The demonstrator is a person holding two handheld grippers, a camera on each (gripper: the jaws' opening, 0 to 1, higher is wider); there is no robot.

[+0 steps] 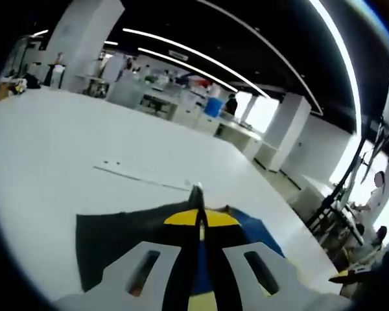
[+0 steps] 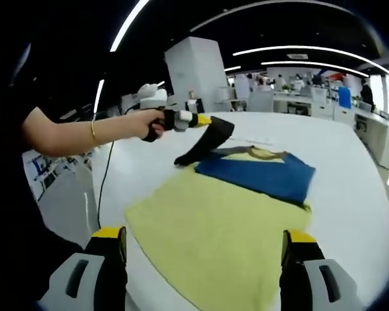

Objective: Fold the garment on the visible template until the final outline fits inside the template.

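The soft, light garment [image 2: 220, 220] drapes limply from the left gripper [image 2: 204, 122], apparently pinching its dark sleeve, while the right gripper [image 2: 204, 259] waits wide open.

Person's hand [image 2: 148, 123] wears a thin gold bracelet [image 2: 93, 133]; grippers have white jaws with yellow-and-black tips.

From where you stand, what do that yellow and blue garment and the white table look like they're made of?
The garment looks like soft matte knit fabric, perhaps cotton: it lies limp and its dark sleeve drapes from the left gripper. The table looks like smooth, hard white laminate or painted board with a faint sheen; I can't tell which.
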